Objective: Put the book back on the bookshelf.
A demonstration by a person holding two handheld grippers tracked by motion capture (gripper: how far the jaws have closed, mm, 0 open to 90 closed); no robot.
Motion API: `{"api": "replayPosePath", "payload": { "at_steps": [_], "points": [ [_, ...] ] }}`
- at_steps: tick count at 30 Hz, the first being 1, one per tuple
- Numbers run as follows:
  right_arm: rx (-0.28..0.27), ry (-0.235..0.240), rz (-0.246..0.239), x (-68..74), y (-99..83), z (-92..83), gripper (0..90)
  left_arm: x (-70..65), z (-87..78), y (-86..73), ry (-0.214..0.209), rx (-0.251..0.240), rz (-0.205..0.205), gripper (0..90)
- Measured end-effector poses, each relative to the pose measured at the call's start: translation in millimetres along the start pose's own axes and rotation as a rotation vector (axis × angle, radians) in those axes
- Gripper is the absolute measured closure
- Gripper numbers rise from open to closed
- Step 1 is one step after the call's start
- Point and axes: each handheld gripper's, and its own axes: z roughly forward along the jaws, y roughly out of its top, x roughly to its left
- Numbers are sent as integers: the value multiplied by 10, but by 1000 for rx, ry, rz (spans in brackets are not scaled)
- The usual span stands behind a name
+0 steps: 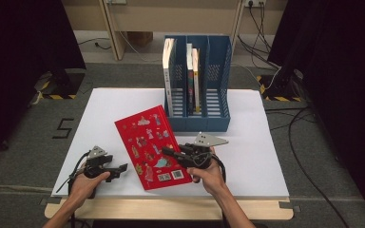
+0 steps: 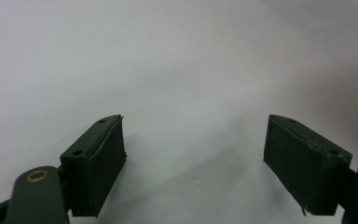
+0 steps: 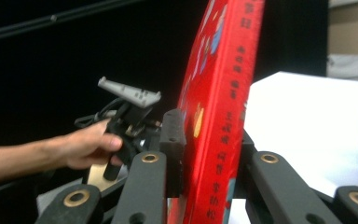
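Keeping right gripper (image 1: pixel 168 153) clamped firm on red book (image 1: pixel 148 146), raised off white table (image 1: pixel 247 156) before blue file rack (image 1: pixel 198 80), with left gripper (image 1: pixel 122 167) apart, jaws spread and empty, then tipping spine upright for free slot.

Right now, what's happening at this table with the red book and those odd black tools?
A person works with a two-jaw gripper in each hand. The right gripper is clamped on the edge of the red book, which it holds tilted above the white table. The left gripper rests apart from it with open jaws and nothing between them. Behind stands a blue file rack with a few books already upright in it.
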Motion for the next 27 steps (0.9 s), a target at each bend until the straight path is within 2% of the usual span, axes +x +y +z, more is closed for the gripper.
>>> {"api": "replayPosePath", "payload": {
  "at_steps": [6,12,14,17,19,23,27],
  "points": [
    [-34,-63,-43,-48,57,-97,760,9,3,-1,-2,-2,6,189],
    [-84,-164,-134,-107,112,-211,759,16,4,-2,-7,-6,2,186],
    [-93,-177,-140,-154,91,-263,758,15,3,-2,-7,-6,3,185],
    [-95,-180,-127,-175,61,-327,757,17,0,-4,-7,-4,7,185],
    [-93,-168,-135,-167,43,-376,760,18,-1,-6,-8,-6,5,185],
    [-52,-147,-188,-61,10,-511,761,16,1,-6,-10,-5,8,179],
    [-15,-148,-208,-11,-30,-635,758,9,4,-6,-5,-4,13,178]
  ]
}}
